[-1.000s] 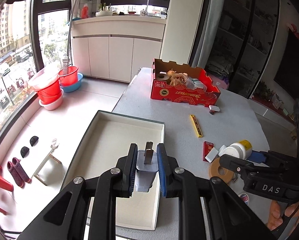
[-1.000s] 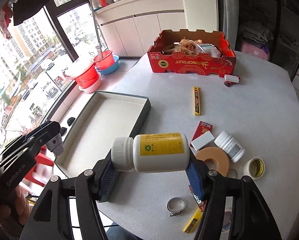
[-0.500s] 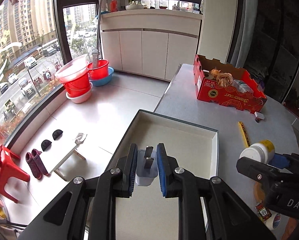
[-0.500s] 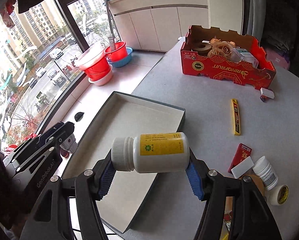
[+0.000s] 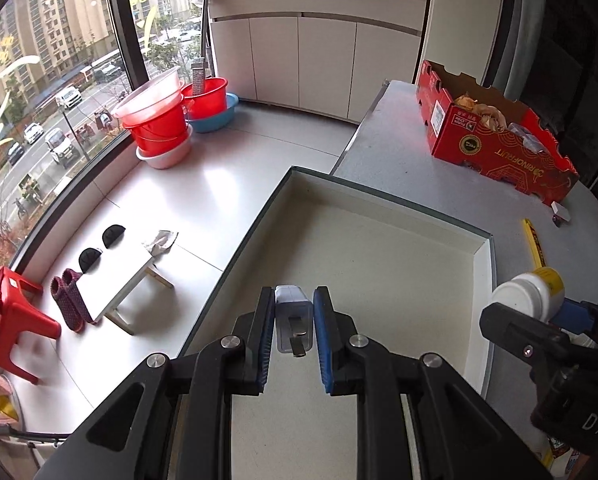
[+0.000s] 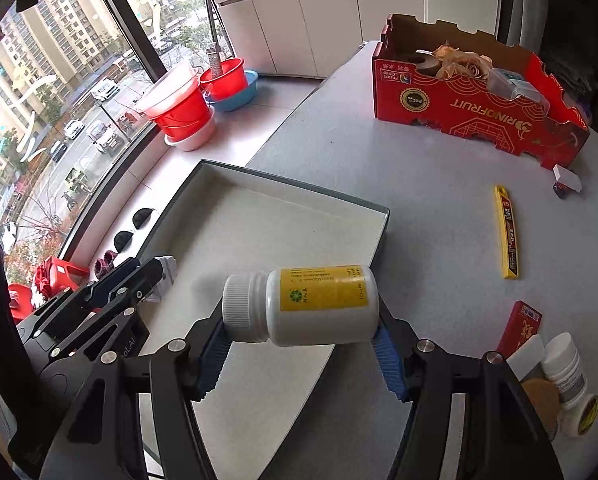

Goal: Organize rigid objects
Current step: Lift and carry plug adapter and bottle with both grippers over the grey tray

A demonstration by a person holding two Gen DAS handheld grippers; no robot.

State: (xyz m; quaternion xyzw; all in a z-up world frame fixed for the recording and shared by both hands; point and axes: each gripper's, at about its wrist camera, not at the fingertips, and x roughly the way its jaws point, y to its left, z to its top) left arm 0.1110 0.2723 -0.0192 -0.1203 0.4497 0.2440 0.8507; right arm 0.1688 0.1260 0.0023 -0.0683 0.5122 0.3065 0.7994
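The left hand-held gripper (image 5: 293,320) pinches a small grey plug adapter (image 5: 293,322) over the shallow white cardboard tray (image 5: 484,280) on the grey table (image 6: 439,208). The right hand-held gripper (image 6: 301,346) clamps a white plastic bottle with a yellow label (image 6: 311,304) sideways, above the tray's near edge.

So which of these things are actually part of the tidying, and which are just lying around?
In use now:
- plug adapter, shut in the left hand-held gripper
- white bottle, clamped in the right hand-held gripper
- shallow tray

Just lying about:
- red cardboard box
- yellow cutter
- red buckets
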